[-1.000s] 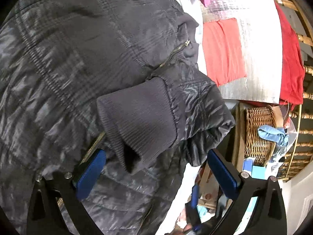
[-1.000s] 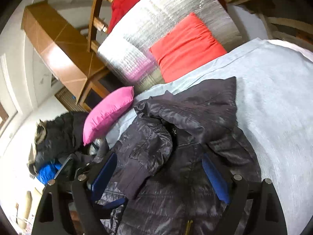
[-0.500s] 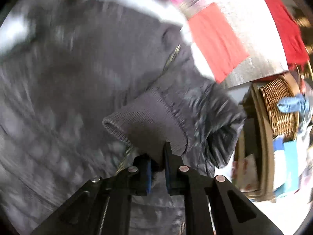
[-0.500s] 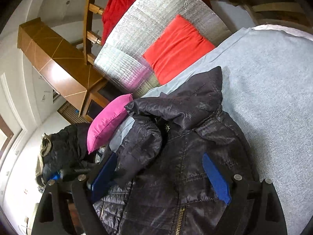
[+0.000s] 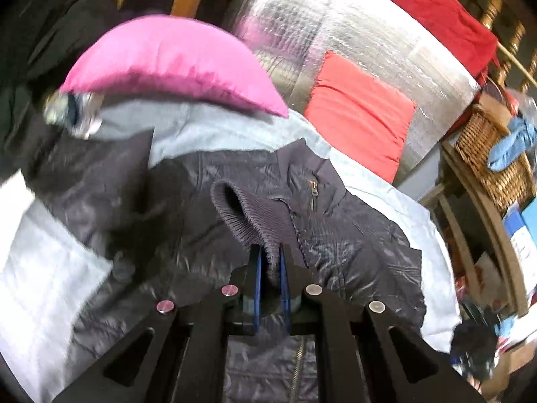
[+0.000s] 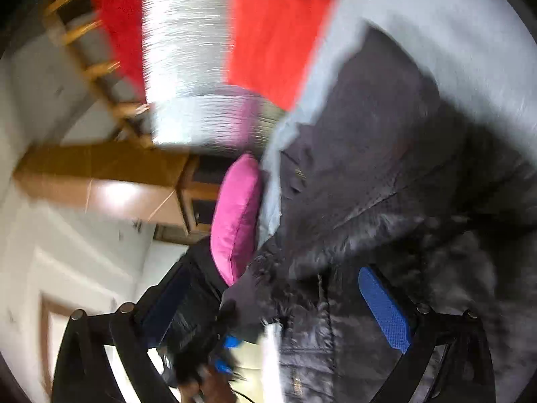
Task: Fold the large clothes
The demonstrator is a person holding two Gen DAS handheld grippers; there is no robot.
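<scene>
Now: left tool (image 5: 269, 262) clamped on jacket cuff (image 5: 248, 216), lower centre; right tool (image 6: 268, 302) jaws just widened, empty. Risk: shallow bite, ribbing slips free.

Left tool (image 5: 270, 265): both blue pads (image 5: 256, 285) drawn nearly together, standing upright and parallel, clamped on the ribbed cuff (image 5: 250, 215) of a dark jacket sleeve, which rises out from between them. The black finger arms converge toward the middle of the left wrist view, and the tool is angled downward. Right tool (image 6: 278, 305): its jaws have just been opening and now stand spread wide, with the pads not pressing on anything; one blue pad (image 6: 384, 309) shows clearly on the right of the blurred view, the other is dark and smeared. The right tool appears rolled to one side.
</scene>
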